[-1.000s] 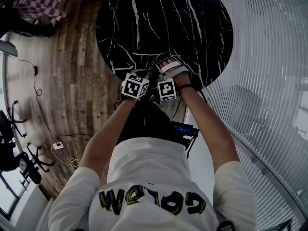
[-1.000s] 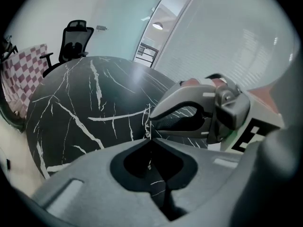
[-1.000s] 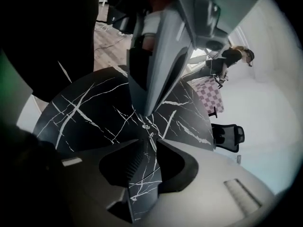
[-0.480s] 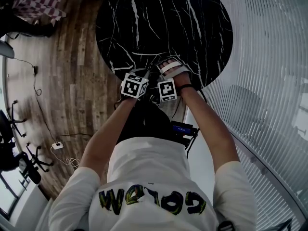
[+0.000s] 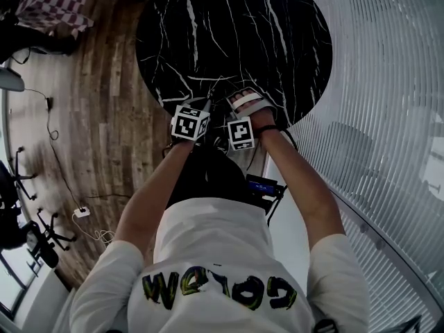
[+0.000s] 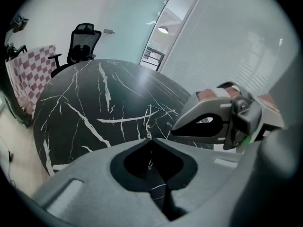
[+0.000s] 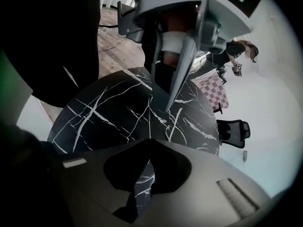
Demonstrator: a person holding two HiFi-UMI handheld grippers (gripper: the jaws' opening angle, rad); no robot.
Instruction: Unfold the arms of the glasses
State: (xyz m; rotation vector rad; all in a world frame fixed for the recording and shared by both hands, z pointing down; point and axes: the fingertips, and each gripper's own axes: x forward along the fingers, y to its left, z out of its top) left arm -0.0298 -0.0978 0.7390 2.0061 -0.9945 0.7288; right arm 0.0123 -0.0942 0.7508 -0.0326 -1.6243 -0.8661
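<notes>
Hardly shifting since the earlier frames, the right tool has just been closing its jaws, seemingly on a thin wire arm of the glasses. The left tool, jaws pressed together, is pinching the same frame. Swinging the arm slowly about its hinge seems wise. Wire-thin and barely visible, the glasses are hanging just above the table's near edge.

right tongs just closed on thin-wire glasses, black marble table
</notes>
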